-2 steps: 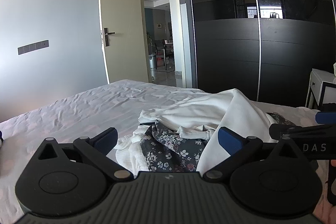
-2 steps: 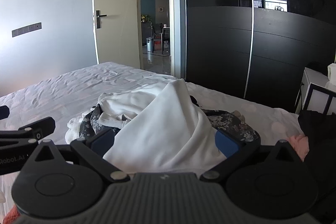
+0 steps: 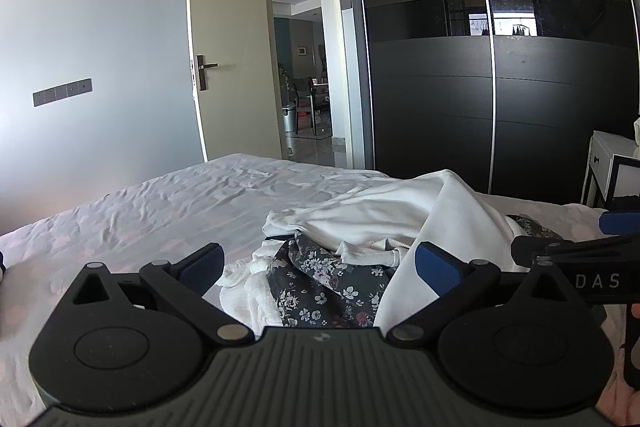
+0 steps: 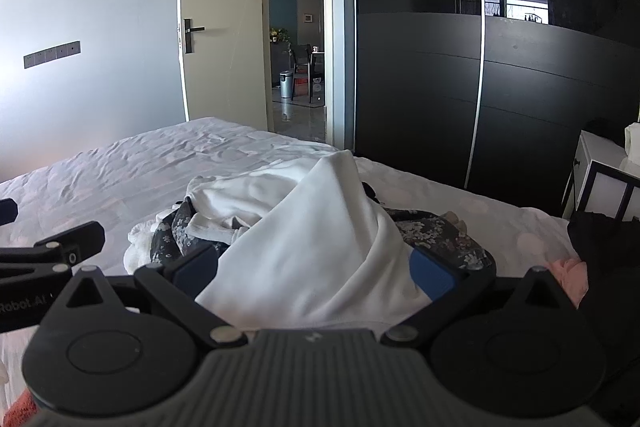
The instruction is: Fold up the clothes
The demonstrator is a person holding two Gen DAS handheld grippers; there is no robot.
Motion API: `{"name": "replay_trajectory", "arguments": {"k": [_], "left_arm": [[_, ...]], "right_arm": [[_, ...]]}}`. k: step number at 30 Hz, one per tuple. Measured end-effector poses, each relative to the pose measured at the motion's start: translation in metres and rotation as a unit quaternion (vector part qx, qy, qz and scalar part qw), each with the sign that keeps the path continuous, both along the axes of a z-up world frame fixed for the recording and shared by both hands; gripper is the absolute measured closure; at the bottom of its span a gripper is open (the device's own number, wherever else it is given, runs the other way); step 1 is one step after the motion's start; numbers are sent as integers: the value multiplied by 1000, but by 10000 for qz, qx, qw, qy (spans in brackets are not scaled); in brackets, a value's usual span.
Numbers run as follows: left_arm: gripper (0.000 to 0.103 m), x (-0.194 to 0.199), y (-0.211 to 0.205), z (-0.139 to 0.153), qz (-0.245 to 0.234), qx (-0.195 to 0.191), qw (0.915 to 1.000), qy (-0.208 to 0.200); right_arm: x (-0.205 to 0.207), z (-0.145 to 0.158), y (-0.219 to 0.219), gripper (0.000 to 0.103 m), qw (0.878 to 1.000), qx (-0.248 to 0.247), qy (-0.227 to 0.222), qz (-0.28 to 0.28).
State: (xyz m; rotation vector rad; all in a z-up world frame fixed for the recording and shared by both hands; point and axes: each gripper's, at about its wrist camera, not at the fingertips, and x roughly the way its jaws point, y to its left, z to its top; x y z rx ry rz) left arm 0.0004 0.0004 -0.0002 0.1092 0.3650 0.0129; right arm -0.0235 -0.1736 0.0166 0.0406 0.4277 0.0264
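While both cameras look low across the bed, the scene reads as follows.

Left gripper: black hand-held left gripper (image 3: 318, 267) at lower centre of the left wrist view, blue-padded fingers spread wide, nothing between them; the clothes lie beyond its tips.

Right gripper: black hand-held right gripper (image 4: 314, 269) at lower centre of the right wrist view, jaws wide; white cloth fills the gap, and whether the pads touch it cannot be told.

Garment count: three seen clearly in one pile, with a pink scrap of fabric (image 4: 570, 275) at the right edge.

White garment: large white soft-knit garment (image 4: 304, 251) on top, centre of frame, peaked like a tent; its long axis runs from that peak toward the camera in the right wrist view.

Floral garment: dark thin fabric with small pale flowers (image 3: 324, 287), under the white one, centre bottom.

Crinkled garment: white crinkled gauze cloth (image 3: 248, 279), at the pile's left edge.

Bed: one bed with wrinkled pale sheet (image 3: 140, 211), across mid-frame.

Wardrobe: one black sliding-door wardrobe (image 3: 500, 67), upper right.

Door: one cream door standing open (image 3: 228, 47), upper centre.
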Motion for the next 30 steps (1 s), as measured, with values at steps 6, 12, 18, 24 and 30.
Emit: {"name": "replay_trajectory", "arguments": {"k": [6, 12, 18, 24, 30], "left_arm": [[0, 1, 1, -1, -70, 16, 10000, -57], [0, -2, -3, -2, -96, -14, 9998, -157], [0, -4, -3, -1, -81, -49, 9998, -189], [0, -1, -6, -4, -95, 6, 9999, -91], [0, 1, -6, -7, -93, 16, 10000, 24]], "right_arm": [[4, 0, -6, 0, 10000, 50, 38, 39], [-2, 2, -4, 0, 10000, 33, 22, 16], [-1, -1, -3, 0, 10000, 68, 56, -12], [0, -2, -5, 0, 9999, 95, 75, -28], [-1, -2, -6, 0, 9999, 76, 141, -45]]}}
